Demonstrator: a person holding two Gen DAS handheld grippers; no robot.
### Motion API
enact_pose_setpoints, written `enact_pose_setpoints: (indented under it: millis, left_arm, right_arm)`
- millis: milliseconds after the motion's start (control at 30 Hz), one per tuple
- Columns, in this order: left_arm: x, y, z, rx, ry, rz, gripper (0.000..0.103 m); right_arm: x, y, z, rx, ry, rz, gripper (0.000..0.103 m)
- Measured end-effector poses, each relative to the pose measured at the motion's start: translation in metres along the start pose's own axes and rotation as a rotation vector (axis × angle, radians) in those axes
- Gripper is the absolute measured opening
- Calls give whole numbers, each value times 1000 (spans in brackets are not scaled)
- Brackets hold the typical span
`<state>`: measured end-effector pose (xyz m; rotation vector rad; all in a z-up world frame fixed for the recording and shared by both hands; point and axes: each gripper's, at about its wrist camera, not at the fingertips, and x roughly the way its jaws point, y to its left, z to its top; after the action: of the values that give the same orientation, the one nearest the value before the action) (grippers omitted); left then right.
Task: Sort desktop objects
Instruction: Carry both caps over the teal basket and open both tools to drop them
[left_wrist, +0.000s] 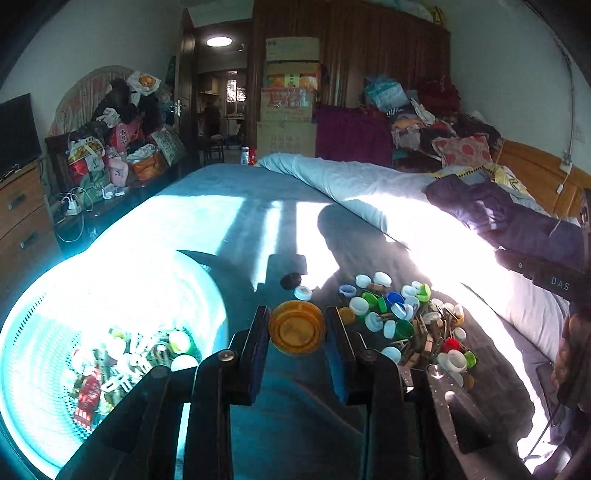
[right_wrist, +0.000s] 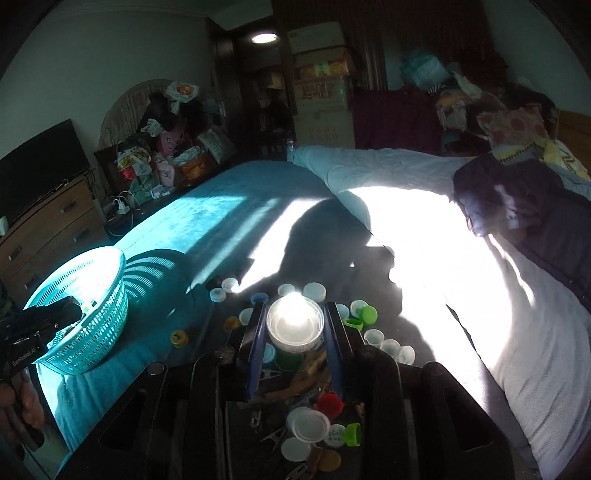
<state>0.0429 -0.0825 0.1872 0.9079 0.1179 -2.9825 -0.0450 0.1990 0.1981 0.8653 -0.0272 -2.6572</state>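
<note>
My left gripper (left_wrist: 297, 326) is shut on an orange bottle cap (left_wrist: 296, 327), held above the blue bedspread. To its left stands a teal mesh basket (left_wrist: 44, 332) with caps and clips inside. A pile of coloured caps and wooden clips (left_wrist: 402, 325) lies to the right. In the right wrist view my right gripper (right_wrist: 295, 325) is shut on a clear white cap (right_wrist: 294, 325), lifted above the scattered caps (right_wrist: 317, 424). The teal basket (right_wrist: 88, 317) sits at the left there, with the other gripper body (right_wrist: 29, 332) and a hand beside it.
A pale duvet (right_wrist: 461, 258) and a dark jacket (right_wrist: 535, 229) cover the bed's right side. A wooden dresser (right_wrist: 48, 229) with a screen stands at the left. Bags and boxes pile up at the far end. Strong sunlight washes out parts of the bed.
</note>
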Motion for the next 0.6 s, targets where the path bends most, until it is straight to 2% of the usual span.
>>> enact_pose_setpoints:
  millis: [167, 333, 600]
  left_arm:
    - [-39, 49, 21, -33, -47, 76, 30]
    - [-61, 98, 35, -48, -51, 138, 30]
    - [-59, 167, 48, -95, 29, 216, 30]
  right_arm:
    - [-6, 64, 31, -55, -29, 88, 28]
    - [0, 132, 53, -130, -29, 172, 28]
    - [28, 220, 63, -225, 37, 286, 28]
